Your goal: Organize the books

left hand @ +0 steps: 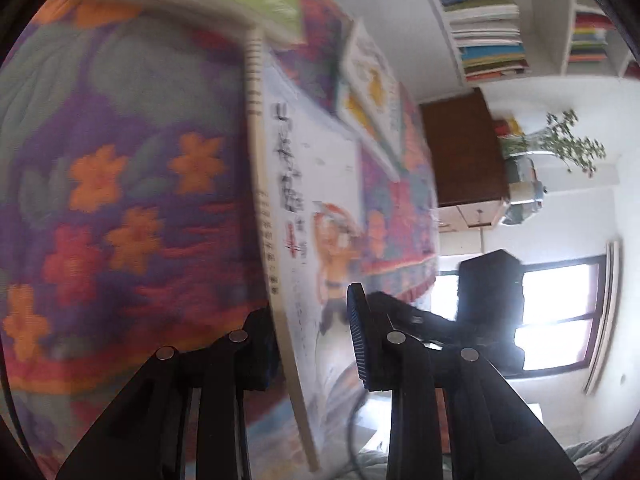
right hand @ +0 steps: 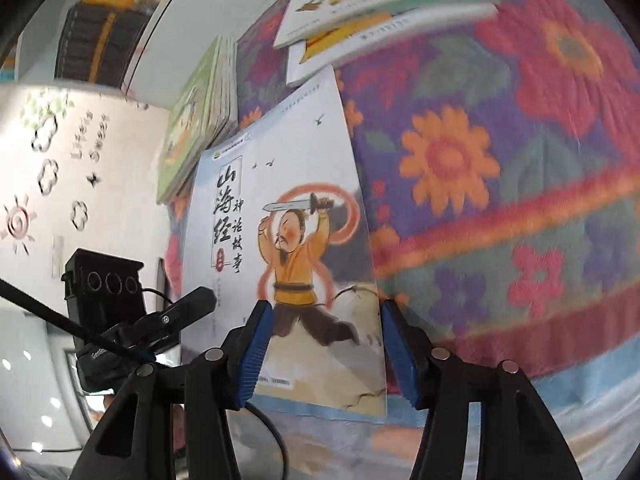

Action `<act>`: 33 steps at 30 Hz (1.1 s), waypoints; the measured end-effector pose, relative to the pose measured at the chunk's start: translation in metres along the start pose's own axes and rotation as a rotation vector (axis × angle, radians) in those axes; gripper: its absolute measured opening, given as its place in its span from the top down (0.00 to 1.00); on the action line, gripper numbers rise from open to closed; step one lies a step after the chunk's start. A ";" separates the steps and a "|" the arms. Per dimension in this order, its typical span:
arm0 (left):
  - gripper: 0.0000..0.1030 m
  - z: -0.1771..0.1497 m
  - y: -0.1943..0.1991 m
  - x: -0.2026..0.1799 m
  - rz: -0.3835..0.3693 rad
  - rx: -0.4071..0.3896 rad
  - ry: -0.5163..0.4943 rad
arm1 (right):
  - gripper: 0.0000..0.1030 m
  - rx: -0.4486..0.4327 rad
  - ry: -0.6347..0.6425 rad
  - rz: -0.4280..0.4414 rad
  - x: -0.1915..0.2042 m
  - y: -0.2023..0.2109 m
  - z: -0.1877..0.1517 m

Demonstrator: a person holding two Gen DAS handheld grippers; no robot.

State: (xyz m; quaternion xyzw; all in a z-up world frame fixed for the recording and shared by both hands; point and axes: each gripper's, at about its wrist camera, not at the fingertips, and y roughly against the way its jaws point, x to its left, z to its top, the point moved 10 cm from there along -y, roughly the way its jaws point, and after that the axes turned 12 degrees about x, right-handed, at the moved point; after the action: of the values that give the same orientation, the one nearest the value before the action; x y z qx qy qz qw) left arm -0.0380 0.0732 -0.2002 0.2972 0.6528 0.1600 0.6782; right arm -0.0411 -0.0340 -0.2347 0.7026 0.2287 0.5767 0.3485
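Left gripper (left hand: 314,340) straddles storybook (left hand: 316,216); only right view reveals its cover (right hand: 288,240).

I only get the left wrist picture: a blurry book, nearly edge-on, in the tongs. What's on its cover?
Observer: The right wrist view shows the book face-on: a man in yellow swinging a sword overhead.
Visitor: Do the other tongs grip it too?
Observer: No. The right tongs are open, pads wide apart, not pressing the book.
Visitor: Anything else there?
Observer: A sun sticker on the white wall.
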 end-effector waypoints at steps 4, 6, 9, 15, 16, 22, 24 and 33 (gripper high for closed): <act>0.75 0.003 0.005 -0.037 0.110 -0.004 -0.160 | 0.46 -0.032 -0.094 0.138 -0.003 0.003 0.004; 0.75 0.006 0.000 -0.035 0.115 0.025 -0.165 | 0.46 -0.031 -0.162 0.242 -0.010 0.006 0.004; 0.77 0.007 -0.001 -0.024 -0.045 0.050 -0.025 | 0.46 -0.016 -0.195 0.296 -0.017 0.007 0.002; 0.78 0.008 0.012 -0.037 -0.239 0.042 0.034 | 0.38 0.004 -0.235 0.453 -0.012 0.017 -0.017; 0.78 0.008 0.010 -0.037 -0.241 0.046 0.035 | 0.38 0.005 -0.250 0.486 -0.011 0.015 -0.018; 0.78 0.006 0.000 -0.019 -0.021 0.049 0.025 | 0.65 0.007 -0.212 0.387 -0.002 0.001 -0.003; 0.78 0.001 -0.006 -0.006 0.081 0.055 0.046 | 0.76 0.002 -0.114 0.240 0.008 0.001 -0.006; 0.76 -0.048 -0.040 -0.037 0.236 0.138 -0.130 | 0.78 -0.026 0.247 -0.277 0.036 0.023 -0.040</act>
State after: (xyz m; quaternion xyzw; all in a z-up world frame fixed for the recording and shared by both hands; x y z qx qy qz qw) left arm -0.0953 0.0294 -0.1939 0.4273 0.5774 0.1737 0.6737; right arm -0.0733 -0.0137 -0.1899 0.5838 0.3570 0.6079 0.4027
